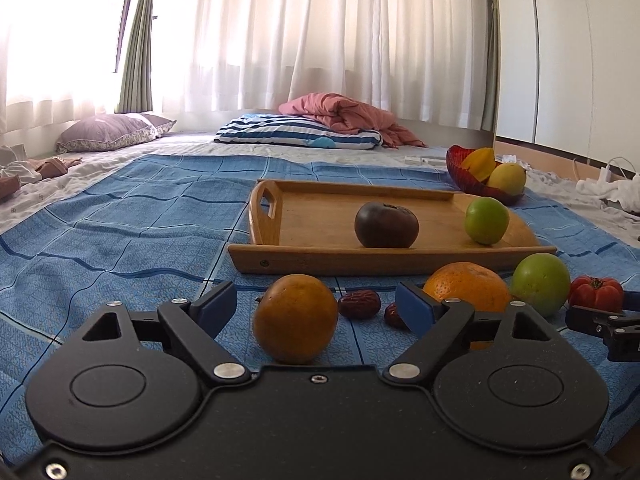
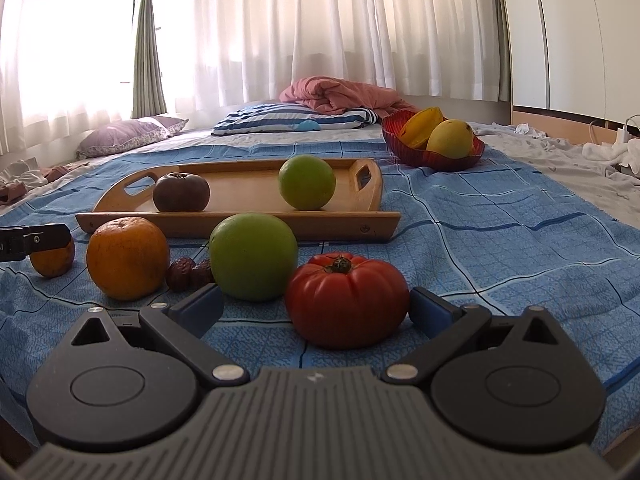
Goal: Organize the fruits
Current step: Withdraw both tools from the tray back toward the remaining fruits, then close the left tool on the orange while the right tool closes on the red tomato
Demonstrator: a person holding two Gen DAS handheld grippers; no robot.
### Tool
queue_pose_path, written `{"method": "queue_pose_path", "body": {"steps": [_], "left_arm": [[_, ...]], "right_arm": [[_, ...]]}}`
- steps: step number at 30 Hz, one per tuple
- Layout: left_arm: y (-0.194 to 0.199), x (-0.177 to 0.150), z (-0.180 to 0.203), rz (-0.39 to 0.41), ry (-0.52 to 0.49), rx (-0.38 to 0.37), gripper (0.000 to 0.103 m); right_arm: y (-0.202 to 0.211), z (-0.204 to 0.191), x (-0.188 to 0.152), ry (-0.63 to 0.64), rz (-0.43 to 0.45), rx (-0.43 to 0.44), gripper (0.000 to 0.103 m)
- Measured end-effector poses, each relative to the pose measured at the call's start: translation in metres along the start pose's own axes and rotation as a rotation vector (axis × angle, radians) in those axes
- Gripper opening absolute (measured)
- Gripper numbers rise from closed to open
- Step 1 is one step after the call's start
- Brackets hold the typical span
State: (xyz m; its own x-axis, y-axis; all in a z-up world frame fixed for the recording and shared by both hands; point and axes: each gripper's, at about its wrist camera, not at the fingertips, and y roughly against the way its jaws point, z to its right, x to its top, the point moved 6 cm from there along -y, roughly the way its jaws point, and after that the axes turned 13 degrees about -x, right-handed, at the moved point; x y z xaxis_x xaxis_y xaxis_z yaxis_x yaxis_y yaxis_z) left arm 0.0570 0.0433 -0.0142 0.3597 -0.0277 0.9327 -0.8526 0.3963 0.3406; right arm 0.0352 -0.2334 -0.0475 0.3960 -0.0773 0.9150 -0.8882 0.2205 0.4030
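A wooden tray (image 1: 312, 216) (image 2: 248, 192) on the blue cloth holds a dark purple fruit (image 1: 386, 225) (image 2: 181, 192) and a green fruit (image 1: 486, 220) (image 2: 307, 182). In front of it lie a small orange (image 1: 295, 318) (image 2: 53, 258), a big orange (image 1: 466, 286) (image 2: 127, 258), two dried dates (image 1: 359, 305) (image 2: 188, 274), a green apple (image 1: 540, 283) (image 2: 253, 257) and a red tomato (image 1: 596, 292) (image 2: 346, 299). My left gripper (image 1: 316, 308) is open around the small orange. My right gripper (image 2: 316, 308) is open around the tomato.
A red bowl (image 1: 460, 168) (image 2: 434, 158) with a starfruit and a mango stands behind the tray to the right. Pillows and a pink blanket (image 1: 348, 116) lie further back by the curtains. White clothes and cables lie at the right edge.
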Motion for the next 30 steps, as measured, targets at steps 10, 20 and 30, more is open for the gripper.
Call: {"method": "queue_pose_path", "body": {"steps": [10,20,30], "left_arm": [[-0.007,-0.004,-0.008,-0.053,0.039,0.011,0.060],[-0.010,-0.007,-0.012,-0.072,0.035,0.033,0.053],[-0.014,-0.008,-0.012,-0.092,0.032,0.030,0.048]], "right_arm": [[0.000,0.000,-0.001,-0.012,-0.002,-0.001,0.103],[0.002,0.004,-0.001,-0.025,0.001,-0.006,0.096],[0.003,0.006,-0.001,-0.020,-0.005,-0.018,0.085]]}}
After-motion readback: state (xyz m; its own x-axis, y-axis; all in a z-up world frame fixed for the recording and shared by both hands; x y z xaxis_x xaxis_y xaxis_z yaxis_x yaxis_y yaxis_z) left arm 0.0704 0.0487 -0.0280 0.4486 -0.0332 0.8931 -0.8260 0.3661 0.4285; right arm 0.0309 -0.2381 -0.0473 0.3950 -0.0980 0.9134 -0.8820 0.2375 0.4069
